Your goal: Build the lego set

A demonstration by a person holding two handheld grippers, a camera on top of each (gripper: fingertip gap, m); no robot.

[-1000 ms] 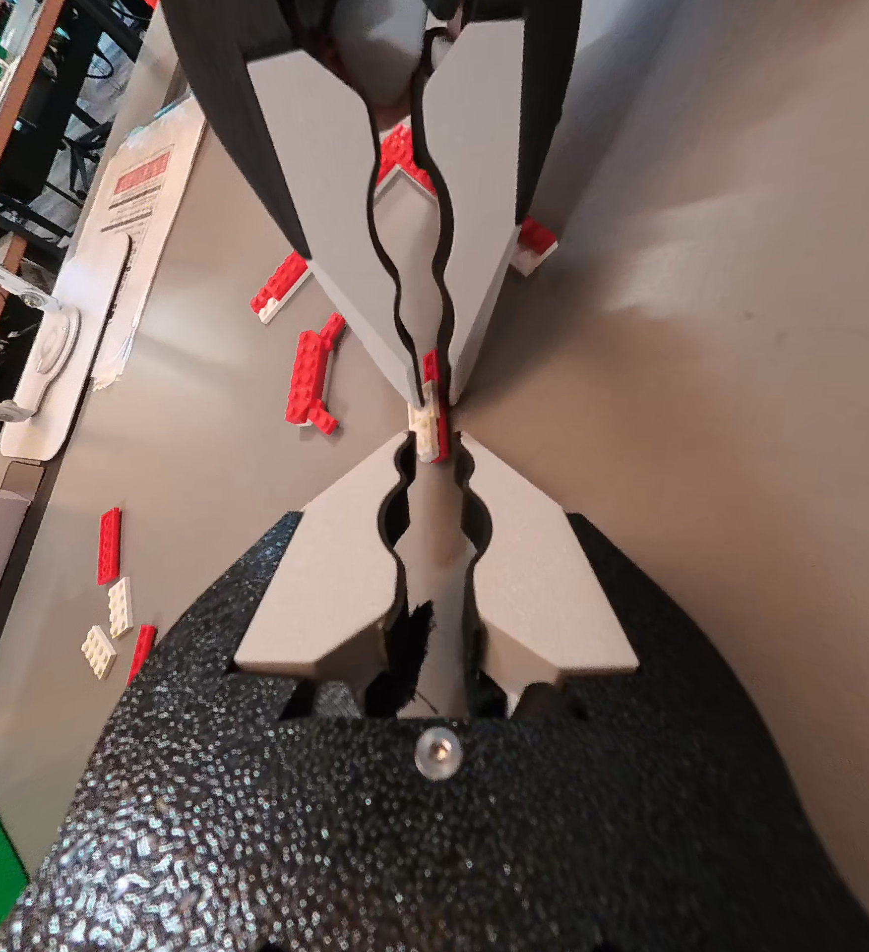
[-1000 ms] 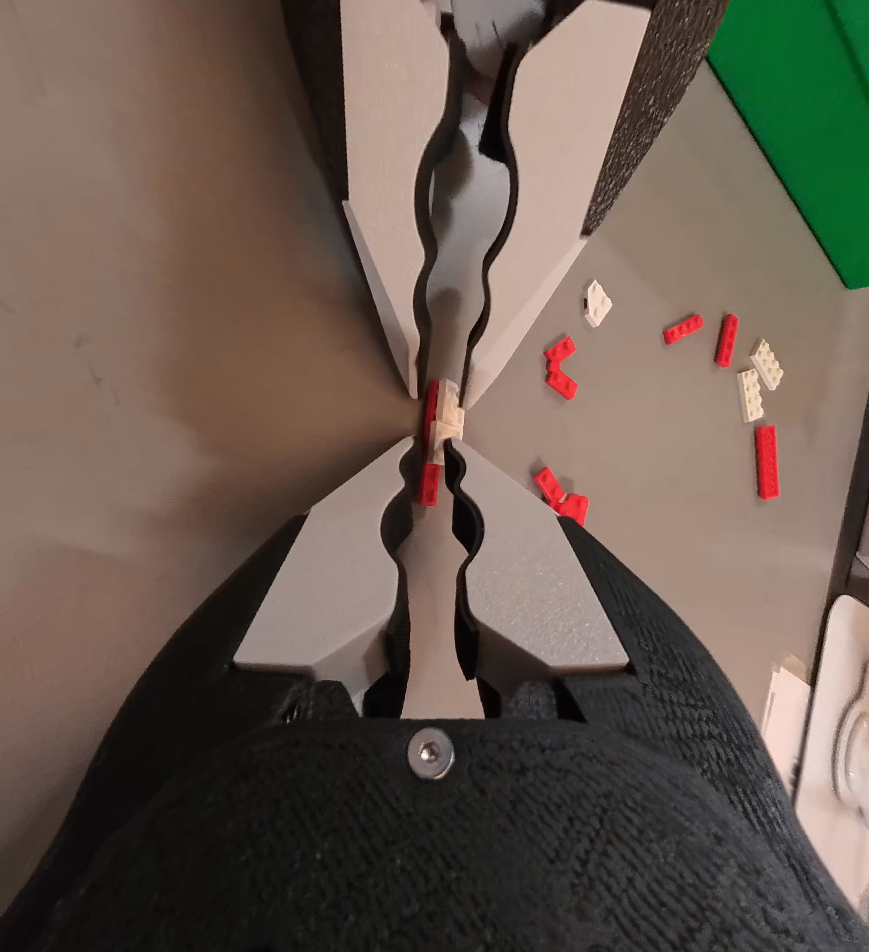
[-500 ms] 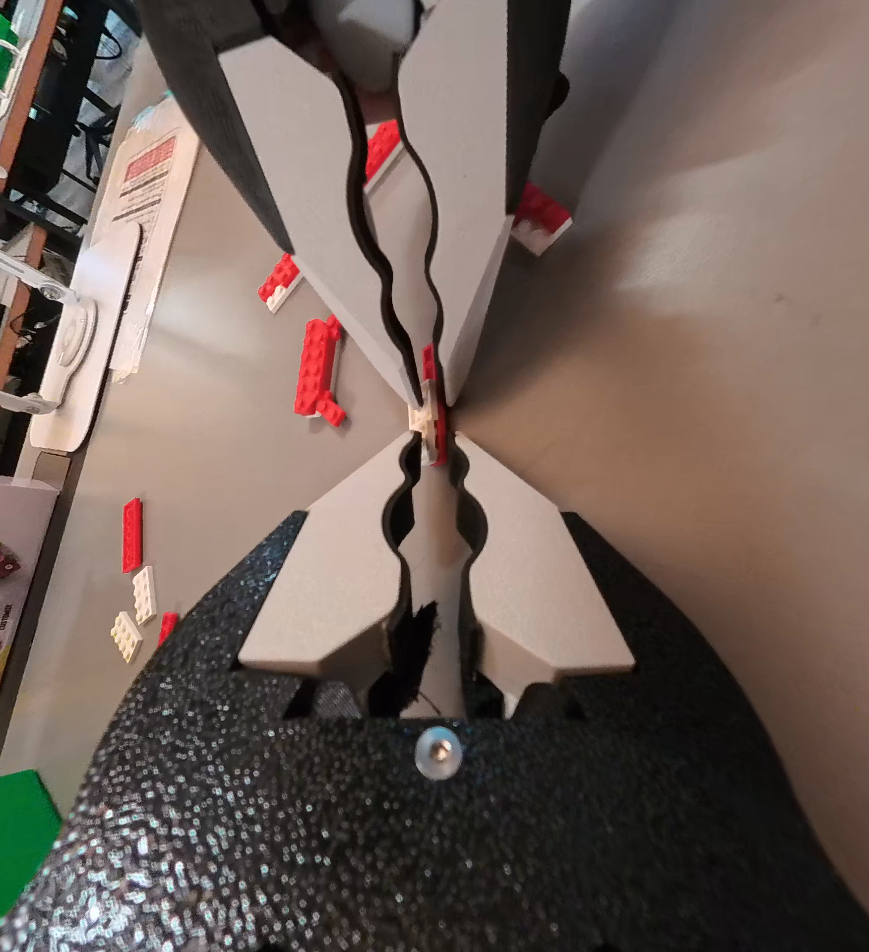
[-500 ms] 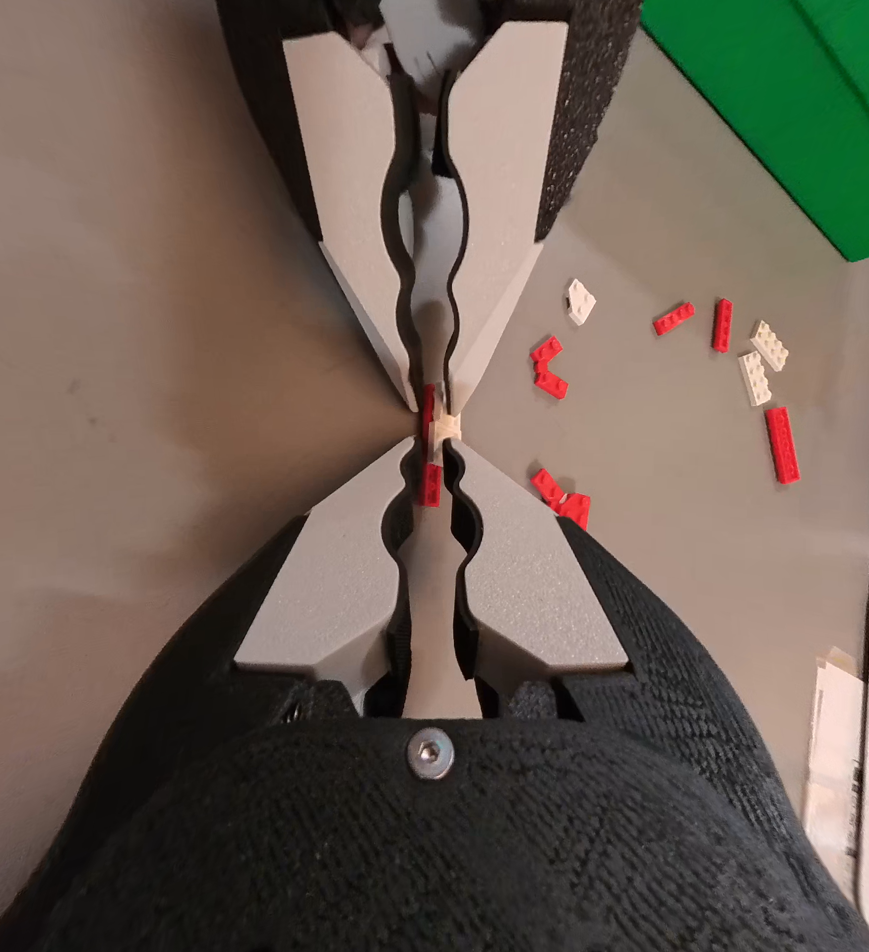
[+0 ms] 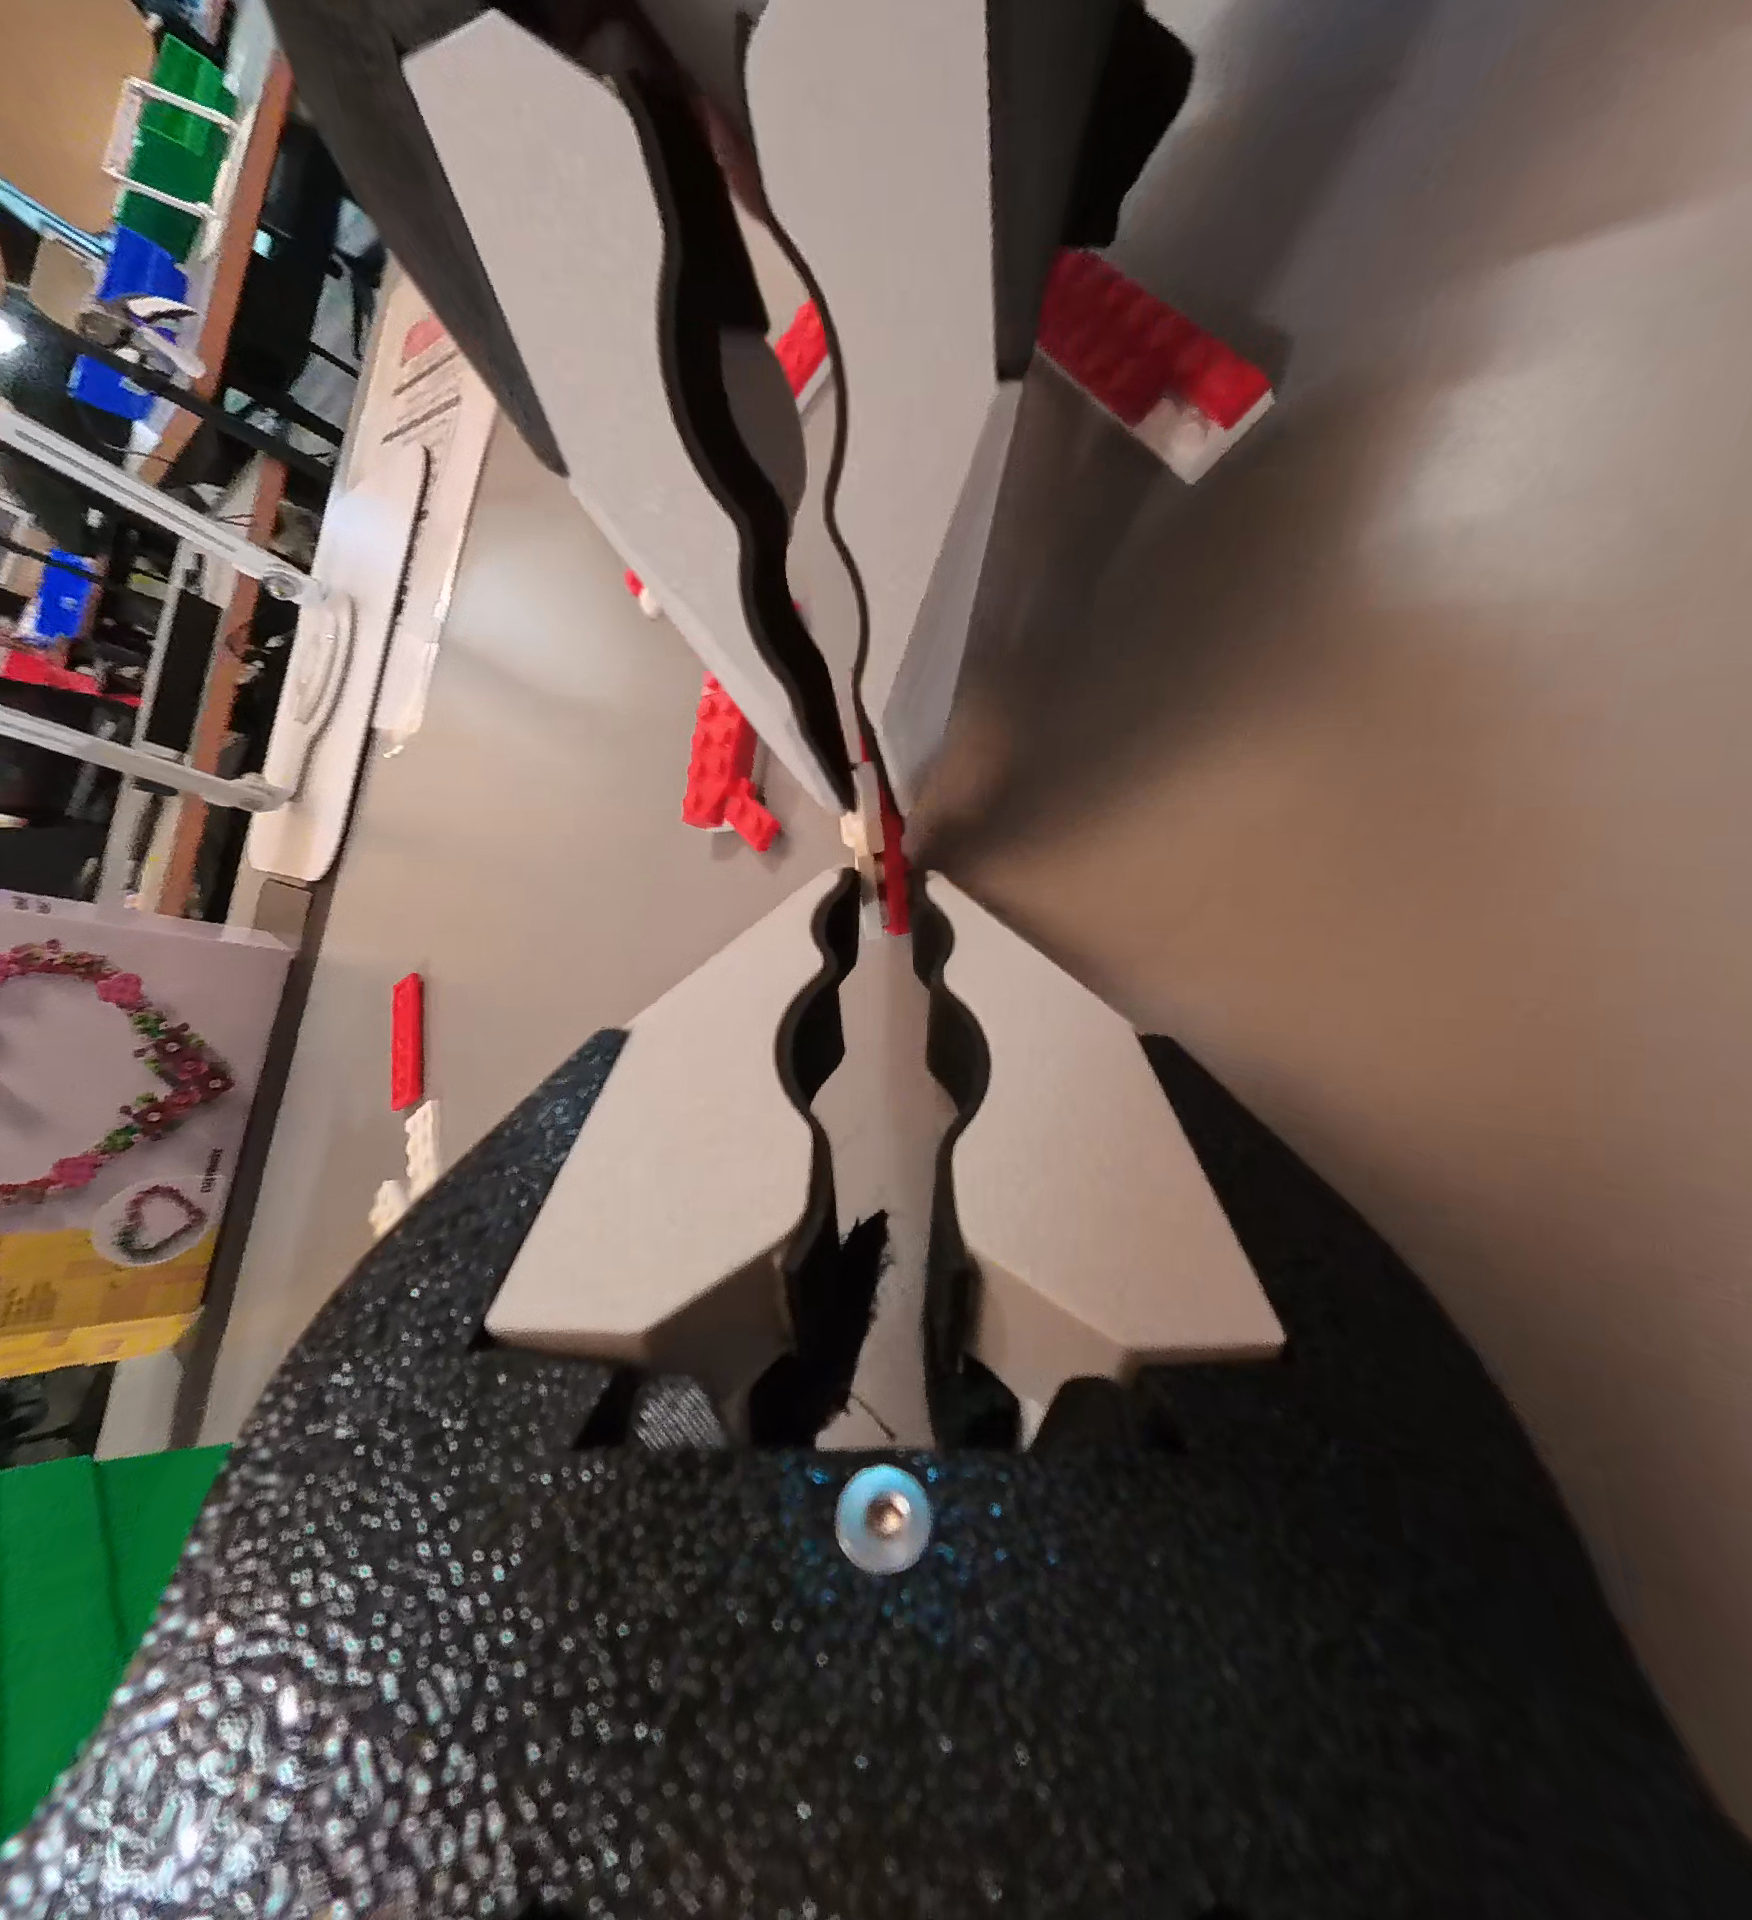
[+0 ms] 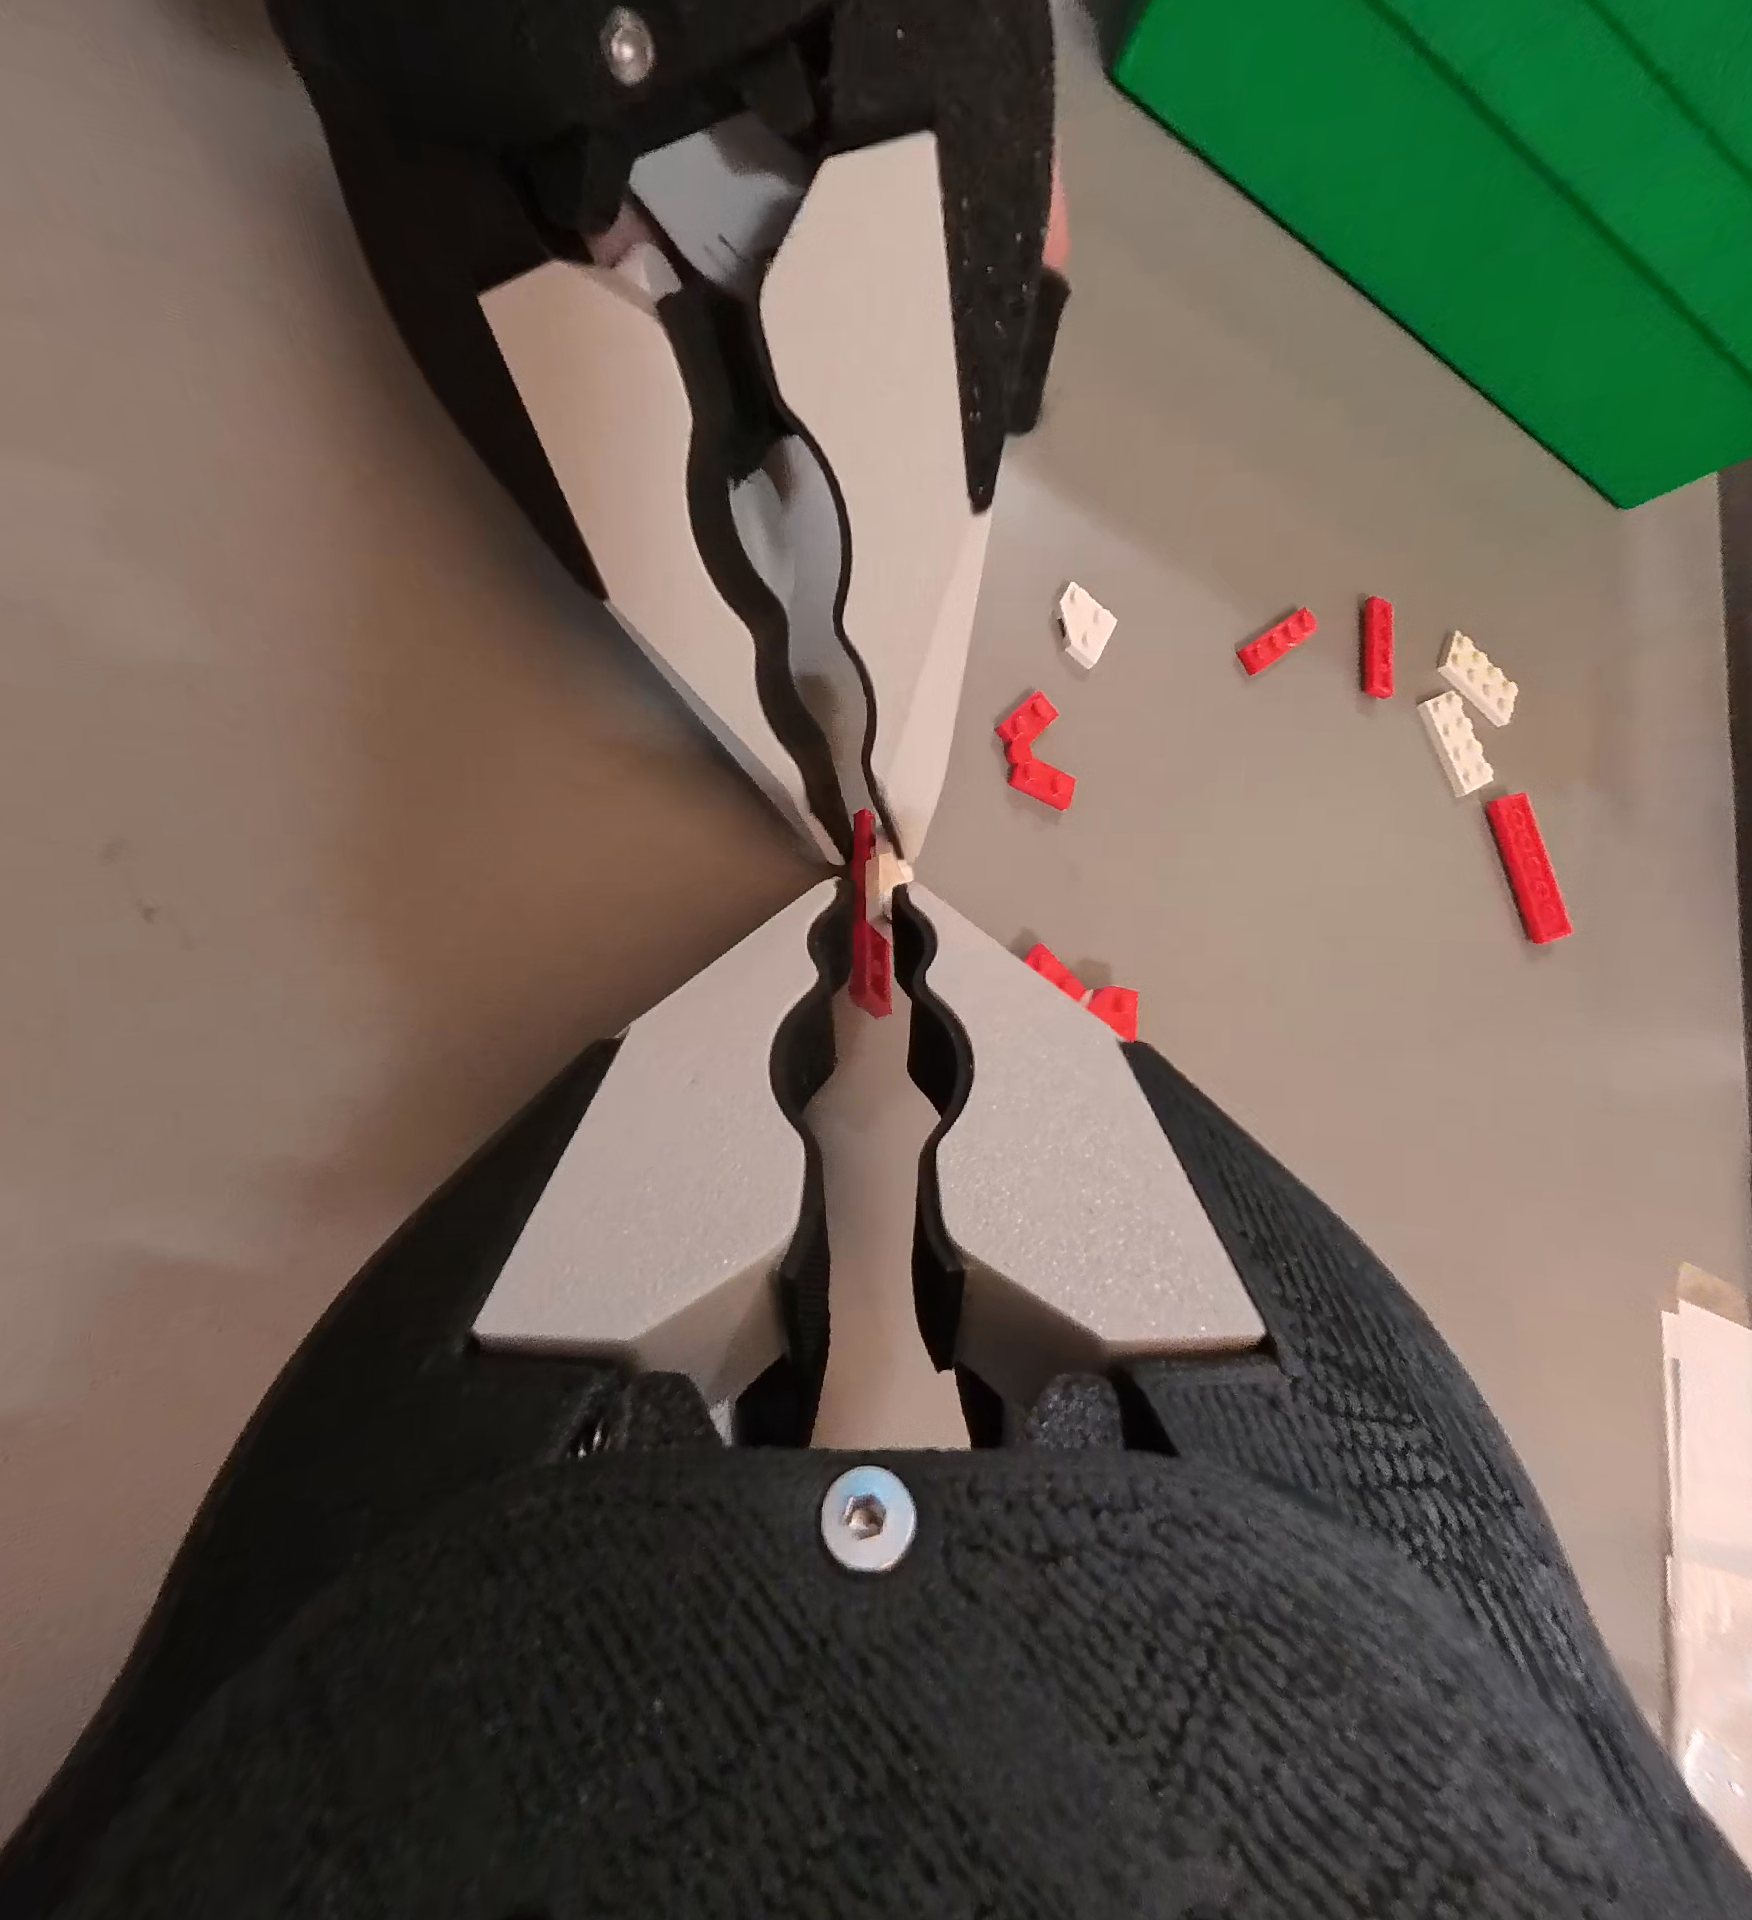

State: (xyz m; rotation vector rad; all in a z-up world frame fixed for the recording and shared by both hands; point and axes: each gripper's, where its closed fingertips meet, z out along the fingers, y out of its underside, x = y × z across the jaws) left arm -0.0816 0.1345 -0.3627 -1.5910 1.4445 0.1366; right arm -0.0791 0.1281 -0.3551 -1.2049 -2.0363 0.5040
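Observation:
Both grippers meet tip to tip above the grey table (image 6: 228, 623). They pinch one small assembly, a thin red plate (image 6: 870, 966) with a white piece (image 6: 891, 871) on its side. My right gripper (image 6: 867, 904) is shut on the red plate's near end. My left gripper (image 6: 856, 831) comes in from the top and is shut on the far end. In the left wrist view my left gripper (image 5: 877, 899) holds the red plate (image 5: 893, 868) and white piece (image 5: 864, 831), with my right gripper (image 5: 867, 795) opposite. Most of the assembly is hidden between the fingers.
Loose red pieces (image 6: 1033, 753) and white plates (image 6: 1454, 743) lie to the right, with a long red plate (image 6: 1526, 868). A green box (image 6: 1474, 208) stands at the top right. A red and white build (image 5: 1152, 364), red bricks (image 5: 721, 748) and the set's box (image 5: 72, 1091) show in the left wrist view.
Both grippers stay shut on the assembly, tip to tip. The pair has turned a little, so the opposing gripper now leans to the left in each view.

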